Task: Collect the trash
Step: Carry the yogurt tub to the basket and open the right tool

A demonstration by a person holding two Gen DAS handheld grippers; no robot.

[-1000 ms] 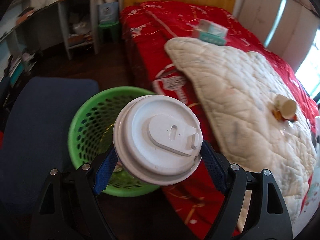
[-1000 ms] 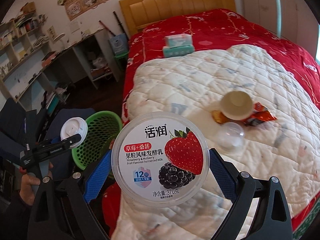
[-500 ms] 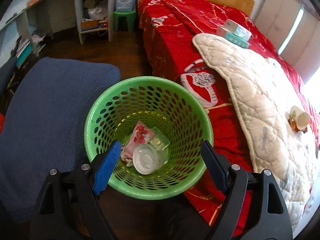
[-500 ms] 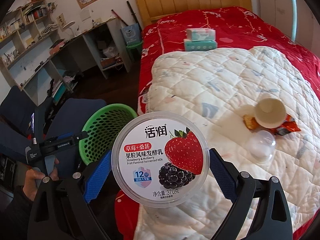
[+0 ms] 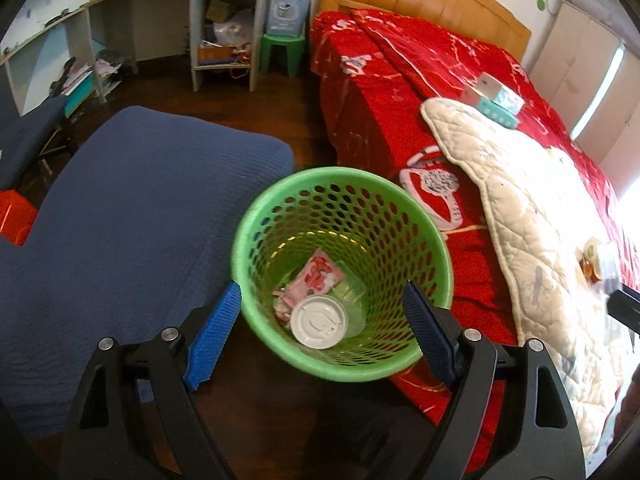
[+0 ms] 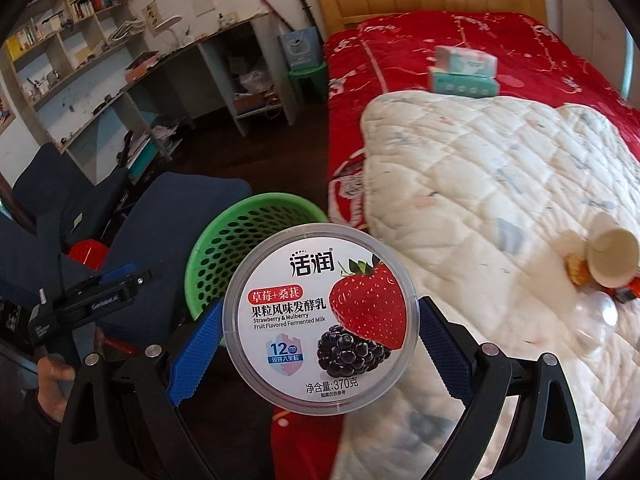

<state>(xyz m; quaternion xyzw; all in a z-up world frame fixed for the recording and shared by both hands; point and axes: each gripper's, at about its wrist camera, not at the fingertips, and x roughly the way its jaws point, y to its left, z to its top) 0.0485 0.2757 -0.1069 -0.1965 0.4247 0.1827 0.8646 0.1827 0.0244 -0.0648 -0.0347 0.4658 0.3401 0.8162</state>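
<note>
A green mesh trash basket [image 5: 434,248] stands on the floor beside the bed; it also shows in the right wrist view [image 6: 208,246]. Inside it lie a white lidded cup [image 5: 319,321] and a pink wrapper [image 5: 316,278]. My left gripper [image 5: 320,334] is open and empty above the basket's near rim. My right gripper [image 6: 320,346] is shut on a yogurt tub [image 6: 320,320] with a strawberry label, held above the bed's edge near the basket. A paper cup [image 6: 612,256], snack wrappers [image 6: 576,272] and a clear dome lid [image 6: 600,316] lie on the white quilt [image 6: 500,184].
A blue cushioned chair [image 5: 132,216] is left of the basket. The red bed [image 5: 380,80] with a wooden headboard is on the right, with tissue packs [image 6: 464,68] on it. Desk shelves [image 5: 120,40] and a green stool [image 5: 280,54] stand at the back.
My left gripper opened and the white lidded cup dropped into the basket. My right gripper moved left toward the basket, still holding the yogurt tub.
</note>
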